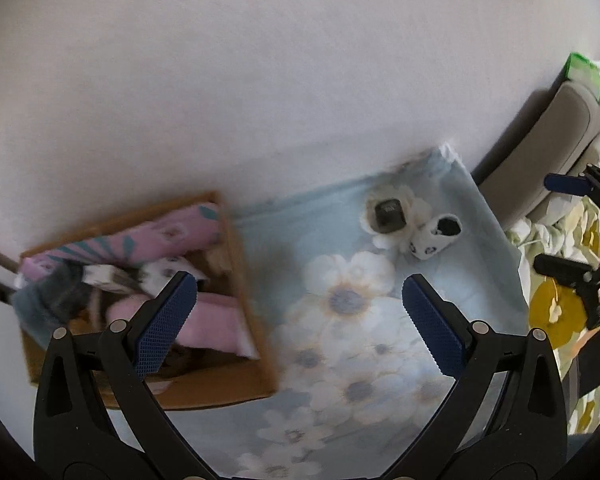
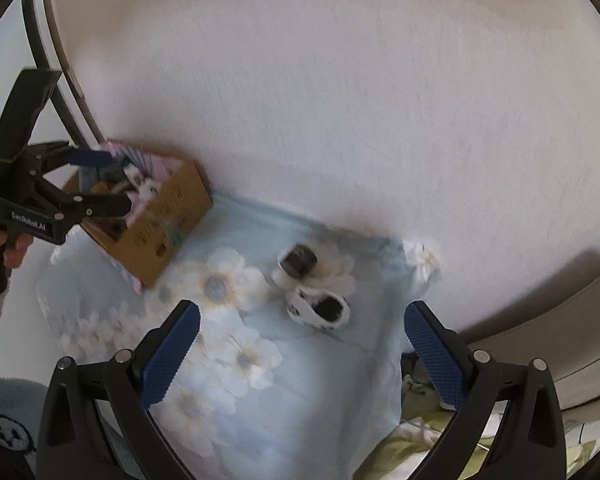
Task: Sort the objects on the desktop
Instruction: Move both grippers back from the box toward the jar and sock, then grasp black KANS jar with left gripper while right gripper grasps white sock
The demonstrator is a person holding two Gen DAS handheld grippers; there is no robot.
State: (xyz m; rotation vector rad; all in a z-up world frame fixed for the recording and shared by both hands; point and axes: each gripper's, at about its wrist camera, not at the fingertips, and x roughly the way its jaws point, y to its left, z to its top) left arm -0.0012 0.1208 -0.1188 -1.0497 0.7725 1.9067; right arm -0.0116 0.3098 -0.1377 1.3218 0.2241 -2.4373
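Nearest the cameras, both tools were empty: the left hand-held gripper (image 1: pixel 300 300) hung with its blue pads spread wide above the near part of a pale blue floral cloth (image 1: pixel 360 360), and the right hand-held gripper (image 2: pixel 302 330) was spread just as wide over the same cloth, gripping nothing. The cloth covered a table against a white wall (image 2: pixel 340 80). Farther in, toward the cloth's far right corner, two things lay loose and just beside each other: a small white shoe with dark paw prints (image 2: pixel 319 309), and beyond it a small dark block (image 2: pixel 299 261), too blurred to name. At the far left edge of the cloth stood a cardboard box (image 2: pixel 160 224), already crowded with pink and patterned soft items whose shapes were smeared. Judging by this, most of the sorting seemed done, with the shoe and the block left to go into the box.
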